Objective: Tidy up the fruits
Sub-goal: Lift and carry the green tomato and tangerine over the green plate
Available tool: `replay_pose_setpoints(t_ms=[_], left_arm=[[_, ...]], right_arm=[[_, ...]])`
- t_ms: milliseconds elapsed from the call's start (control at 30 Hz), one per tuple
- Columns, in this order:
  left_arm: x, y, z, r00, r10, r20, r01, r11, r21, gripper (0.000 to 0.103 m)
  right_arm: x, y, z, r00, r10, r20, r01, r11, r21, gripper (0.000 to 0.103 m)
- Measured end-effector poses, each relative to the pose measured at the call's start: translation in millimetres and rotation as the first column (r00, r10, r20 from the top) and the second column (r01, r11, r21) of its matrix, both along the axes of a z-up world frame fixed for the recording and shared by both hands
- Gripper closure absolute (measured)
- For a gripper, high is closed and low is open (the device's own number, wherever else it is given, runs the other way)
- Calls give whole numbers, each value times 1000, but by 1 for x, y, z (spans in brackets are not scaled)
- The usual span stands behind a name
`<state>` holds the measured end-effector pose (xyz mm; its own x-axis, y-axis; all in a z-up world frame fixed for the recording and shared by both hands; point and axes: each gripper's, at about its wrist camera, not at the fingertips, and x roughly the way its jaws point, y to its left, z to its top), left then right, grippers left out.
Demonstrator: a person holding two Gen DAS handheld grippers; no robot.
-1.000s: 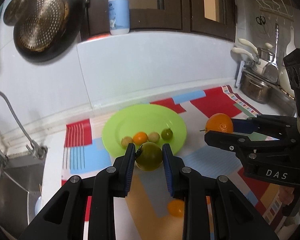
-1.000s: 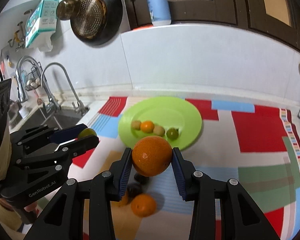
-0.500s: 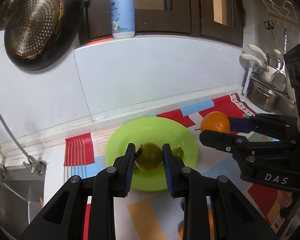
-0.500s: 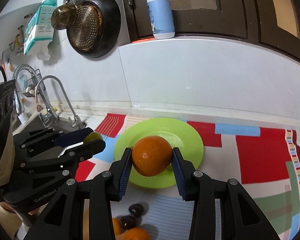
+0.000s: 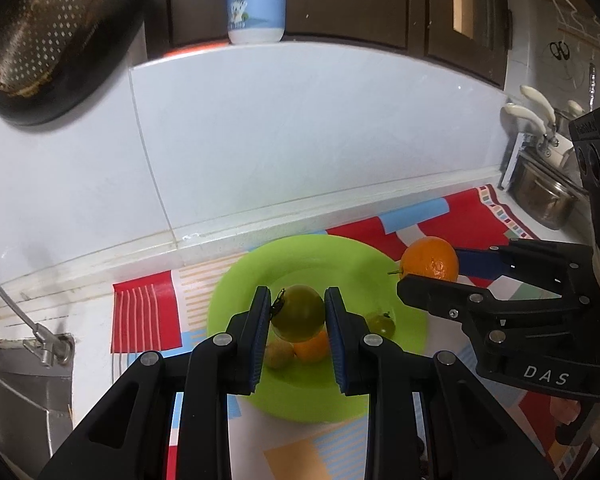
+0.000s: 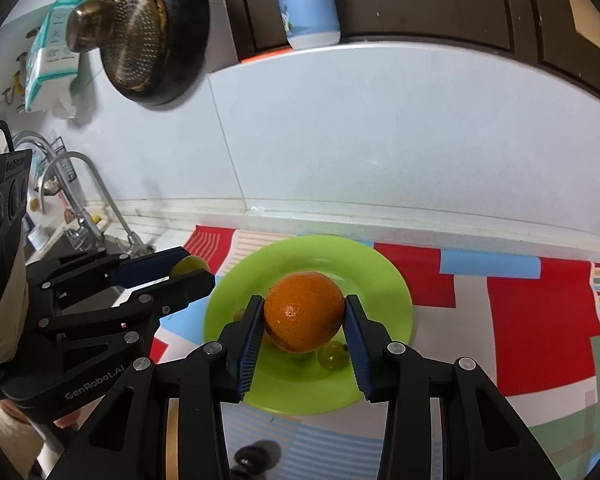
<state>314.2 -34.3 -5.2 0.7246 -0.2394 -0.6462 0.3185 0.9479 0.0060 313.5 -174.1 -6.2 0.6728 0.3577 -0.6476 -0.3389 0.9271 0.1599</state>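
My left gripper [image 5: 298, 314] is shut on a green fruit [image 5: 298, 312] and holds it above the lime-green plate [image 5: 332, 256]. My right gripper [image 6: 304, 322] is shut on a large orange [image 6: 304, 316] and holds it above the same plate [image 6: 380, 276]. In the left wrist view the orange [image 5: 430, 258] sits at the plate's right rim. On the plate lie a small orange fruit [image 5: 312, 346], a yellowish fruit [image 5: 278, 354] and a small green fruit [image 5: 380, 322]. The small green fruit also shows in the right wrist view [image 6: 332, 356].
The plate lies on a colourful patchwork mat [image 6: 520, 312] against a white tiled wall. A sink with a tap [image 6: 84, 188] is to the left. A black pan [image 6: 156, 32] hangs on the wall. A steel pot [image 5: 544, 196] stands at the far right. Dark small fruits [image 6: 256, 456] lie on the mat near me.
Both grippers have moved forward and up over the plate, each still holding its fruit. The loose fruits on the mat have dropped below the views.
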Motion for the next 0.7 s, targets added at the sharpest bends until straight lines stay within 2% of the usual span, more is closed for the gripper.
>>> replay_pose_setpoints(t_ms=[700], left_arm=[[55, -2, -53, 993, 1, -115, 1, 1000, 19, 75]], right_arm=[[50, 0, -52, 994, -7, -112, 7, 1000, 6, 62]])
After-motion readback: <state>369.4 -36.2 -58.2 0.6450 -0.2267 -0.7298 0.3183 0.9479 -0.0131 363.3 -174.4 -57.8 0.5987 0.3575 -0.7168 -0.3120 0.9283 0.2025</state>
